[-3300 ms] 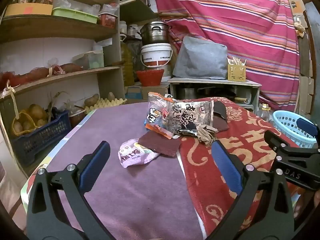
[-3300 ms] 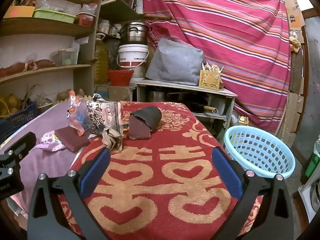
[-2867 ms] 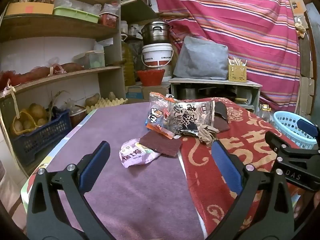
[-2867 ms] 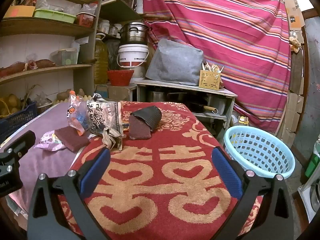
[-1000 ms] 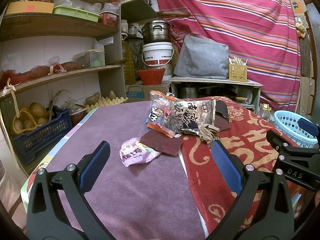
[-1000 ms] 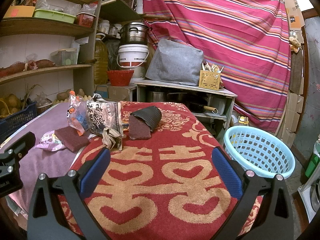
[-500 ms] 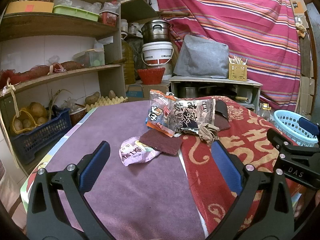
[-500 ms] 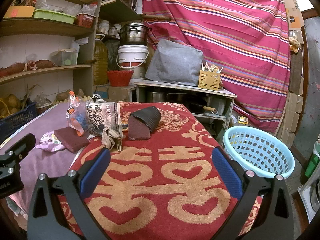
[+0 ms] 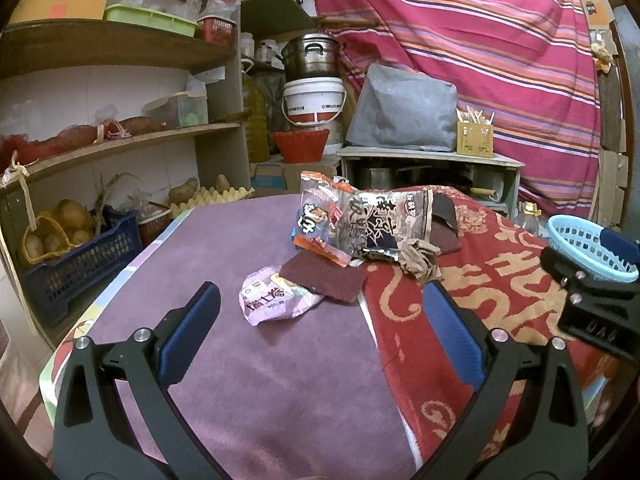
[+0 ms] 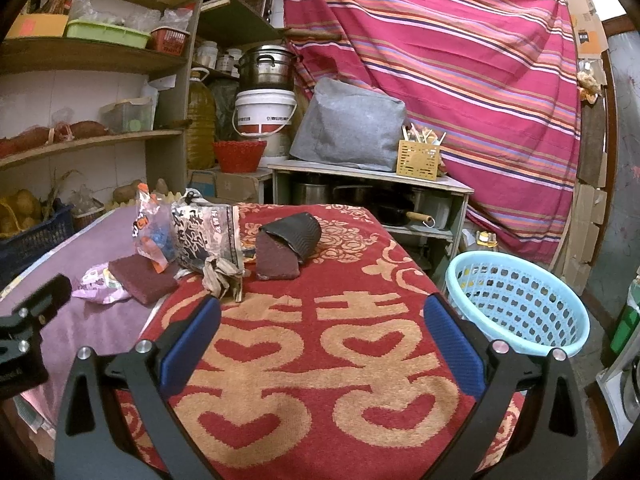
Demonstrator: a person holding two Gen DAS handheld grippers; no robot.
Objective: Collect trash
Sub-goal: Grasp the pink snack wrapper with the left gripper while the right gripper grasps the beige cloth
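Striped red cloth [image 10: 460,60] hangs behind; shelves [image 9: 120,136] stand off to the left. Surface [image 9: 240,240] carries a purple cover on the left half and a red towel [image 10: 320,360] with gold hearts on the right.

Left claw [image 9: 320,328]: fingers spread wide, holding nothing, low over the purple cover. Just ahead of it lies a crumpled purple wrapper [image 9: 274,300], with a dark red pad [image 9: 324,276] touching its far right edge. Beyond those, a clear snack bag [image 9: 320,220] and a black printed bag [image 9: 384,220] lean together.

Right claw [image 10: 320,332]: also wide apart and empty, over the red towel. Ahead and left of it sits a tan crumpled scrap [image 10: 222,274]; ahead, a second dark red pad [image 10: 276,260] under a curled black piece [image 10: 298,236]. Light blue basket [image 10: 516,304] stands to its right, off the surface edge.
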